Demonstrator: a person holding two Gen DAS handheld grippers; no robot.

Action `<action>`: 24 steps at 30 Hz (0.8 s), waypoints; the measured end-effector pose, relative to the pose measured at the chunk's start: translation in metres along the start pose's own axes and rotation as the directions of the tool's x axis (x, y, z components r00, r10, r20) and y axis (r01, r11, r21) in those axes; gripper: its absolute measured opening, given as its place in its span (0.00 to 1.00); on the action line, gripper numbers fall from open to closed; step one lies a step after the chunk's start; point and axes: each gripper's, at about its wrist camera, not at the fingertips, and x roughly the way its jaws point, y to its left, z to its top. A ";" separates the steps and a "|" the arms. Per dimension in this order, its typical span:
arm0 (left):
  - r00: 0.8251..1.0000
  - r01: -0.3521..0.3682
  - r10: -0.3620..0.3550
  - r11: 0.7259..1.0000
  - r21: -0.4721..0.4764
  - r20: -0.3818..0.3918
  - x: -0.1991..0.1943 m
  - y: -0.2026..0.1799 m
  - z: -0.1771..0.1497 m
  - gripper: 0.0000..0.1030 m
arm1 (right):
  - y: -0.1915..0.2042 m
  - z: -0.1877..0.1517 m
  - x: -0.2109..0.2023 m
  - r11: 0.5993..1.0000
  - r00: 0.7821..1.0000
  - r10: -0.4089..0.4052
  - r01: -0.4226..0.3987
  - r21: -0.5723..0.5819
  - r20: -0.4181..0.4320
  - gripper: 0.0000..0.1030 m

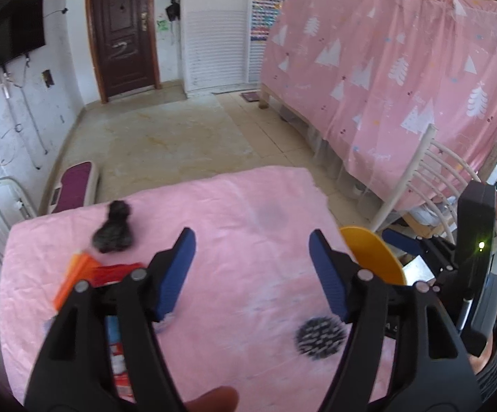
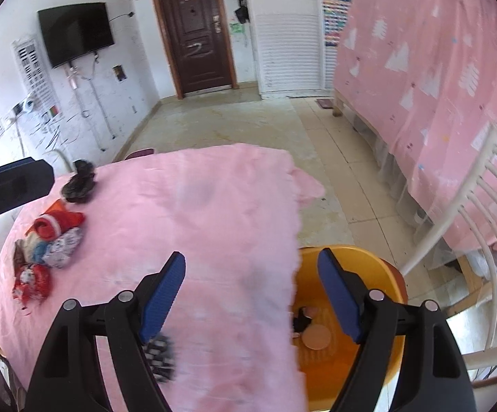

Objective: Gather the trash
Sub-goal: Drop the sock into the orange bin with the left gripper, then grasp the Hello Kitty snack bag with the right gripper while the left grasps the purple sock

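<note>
A table under a pink cloth (image 1: 234, 213) carries the trash. A black crumpled wad (image 1: 114, 230) (image 2: 80, 182) lies at its far left. Nearer sits a heap of red, orange and patterned wrappers (image 1: 77, 274) (image 2: 49, 240). A black-and-white patterned ball (image 1: 320, 338) (image 2: 159, 350) rests near the front edge. An orange bin (image 1: 372, 254) (image 2: 351, 249) stands at the table's right side, with a dark scrap (image 2: 301, 319) and a pale disc (image 2: 315, 336) inside. My left gripper (image 1: 252, 237) hangs open above the cloth, holding nothing. My right gripper (image 2: 251, 255) is open and holding nothing, straddling the table edge and the bin.
A white slatted chair (image 2: 471, 213) (image 1: 420, 171) stands right of the bin, before a pink patterned curtain (image 1: 385, 68). A maroon stool (image 1: 75, 185) sits beyond the table's far left corner. Tiled floor (image 1: 180, 130) runs to a brown door (image 1: 123, 34). A thumb (image 1: 214, 398) shows at the bottom.
</note>
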 end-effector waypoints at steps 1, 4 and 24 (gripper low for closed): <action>1.000 -0.009 0.009 1.000 -0.005 0.001 -0.003 0.008 -0.002 0.64 | 0.009 0.001 0.000 1.000 1.000 0.006 -0.006 -0.011 -0.001 0.67; 0.999 -0.033 0.033 0.999 -0.025 0.002 -0.011 0.030 -0.007 0.65 | 0.032 0.003 0.002 0.999 1.000 0.021 -0.021 -0.037 -0.007 0.67; 0.991 -0.136 0.133 0.973 -0.187 -0.029 -0.044 0.168 -0.056 0.66 | 0.169 -0.001 0.031 0.975 0.990 0.116 -0.129 -0.178 -0.082 0.67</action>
